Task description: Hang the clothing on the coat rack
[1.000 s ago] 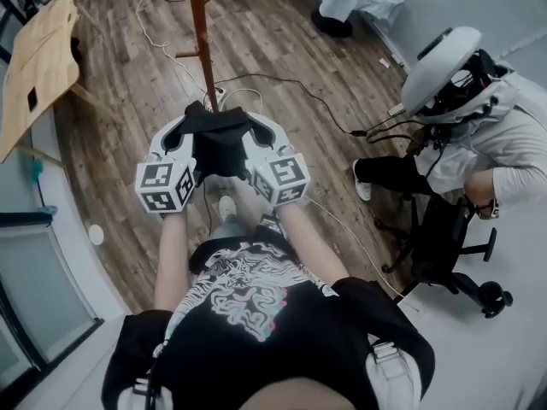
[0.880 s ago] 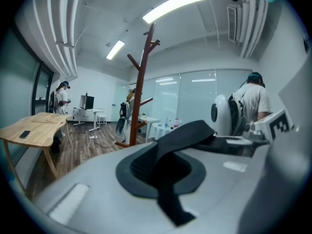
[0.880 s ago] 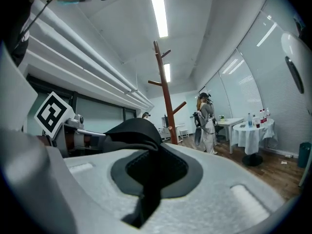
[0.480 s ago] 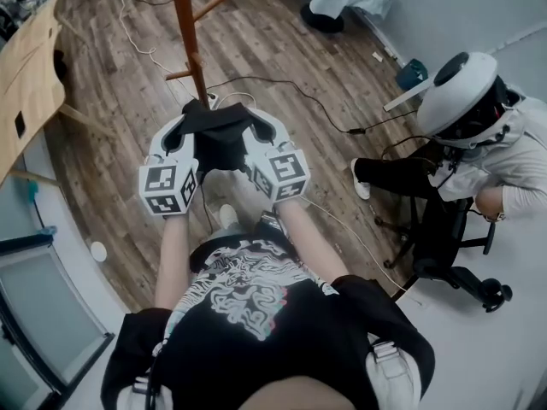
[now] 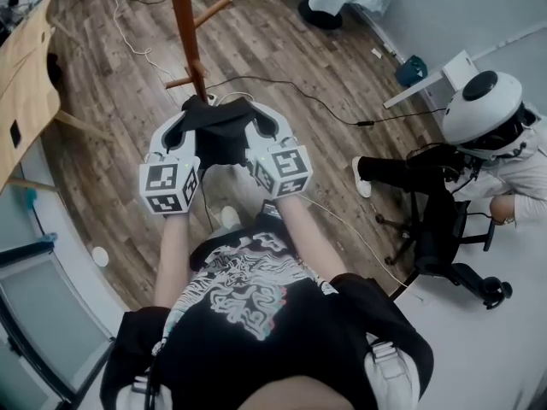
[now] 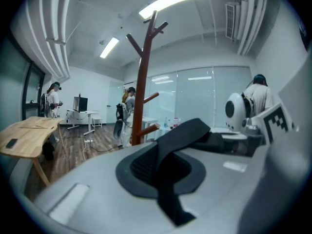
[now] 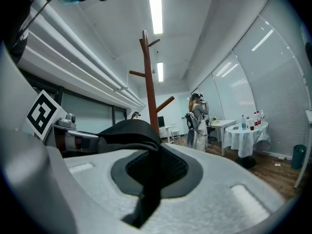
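Now closer — clothing (image 5: pixel 218 132) nears coat rack (image 5: pixel 183 24).

The black garment (image 5: pixel 218 135) is seen as soft, matt cloth, gathered in thick folds. The left gripper (image 6: pixel 163 172) and the right gripper (image 7: pixel 152 172) are moulded in pale grey plastic with a matt, faintly grainy finish. A dark pad (image 6: pixel 139 165) with a fine mesh texture is set into each. The coat rack (image 5: pixel 183 32) is made of smooth, red-brown wood with a slight sheen. The floor (image 5: pixel 282 67) is laid in grained wood-look planks. The table (image 5: pixel 26 84) is topped with pale, matt wood.
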`<action>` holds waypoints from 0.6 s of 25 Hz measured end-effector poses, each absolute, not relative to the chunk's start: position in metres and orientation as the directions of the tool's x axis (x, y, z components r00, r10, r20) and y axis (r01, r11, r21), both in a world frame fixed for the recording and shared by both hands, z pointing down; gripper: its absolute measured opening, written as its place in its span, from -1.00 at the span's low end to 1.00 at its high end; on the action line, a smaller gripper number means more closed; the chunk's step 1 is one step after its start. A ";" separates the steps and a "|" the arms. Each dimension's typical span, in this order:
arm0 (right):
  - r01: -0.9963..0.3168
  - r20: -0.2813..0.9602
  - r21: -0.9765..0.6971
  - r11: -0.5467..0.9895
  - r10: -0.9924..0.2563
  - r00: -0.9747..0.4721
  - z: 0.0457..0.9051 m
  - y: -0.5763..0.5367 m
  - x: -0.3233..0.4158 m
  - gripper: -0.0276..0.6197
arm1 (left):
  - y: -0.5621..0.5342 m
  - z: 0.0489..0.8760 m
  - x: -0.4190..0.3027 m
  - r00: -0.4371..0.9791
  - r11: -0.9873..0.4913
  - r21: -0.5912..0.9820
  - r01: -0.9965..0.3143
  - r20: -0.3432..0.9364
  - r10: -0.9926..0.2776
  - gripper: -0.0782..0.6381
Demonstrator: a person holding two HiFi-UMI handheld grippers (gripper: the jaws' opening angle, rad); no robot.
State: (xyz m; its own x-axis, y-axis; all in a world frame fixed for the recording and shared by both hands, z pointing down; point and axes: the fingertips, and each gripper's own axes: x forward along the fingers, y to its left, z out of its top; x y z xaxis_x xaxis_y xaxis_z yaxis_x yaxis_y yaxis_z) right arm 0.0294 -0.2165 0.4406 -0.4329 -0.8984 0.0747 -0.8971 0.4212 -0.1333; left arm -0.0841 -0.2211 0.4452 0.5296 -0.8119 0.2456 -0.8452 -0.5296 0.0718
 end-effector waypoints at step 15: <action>-0.894 0.091 -0.150 0.422 -0.895 -0.437 0.441 -0.234 0.033 -0.86 | -0.240 0.444 -0.081 0.517 -0.532 0.017 -0.847 0.259 -0.816 -0.79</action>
State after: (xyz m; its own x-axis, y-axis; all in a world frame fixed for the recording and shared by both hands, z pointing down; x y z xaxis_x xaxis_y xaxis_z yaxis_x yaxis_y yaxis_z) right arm 0.0329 -0.2340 0.4412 -0.4375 -0.8946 0.0909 -0.8941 0.4220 -0.1499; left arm -0.0808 -0.2399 0.4439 0.5175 -0.8157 0.2586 -0.8467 -0.5318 0.0169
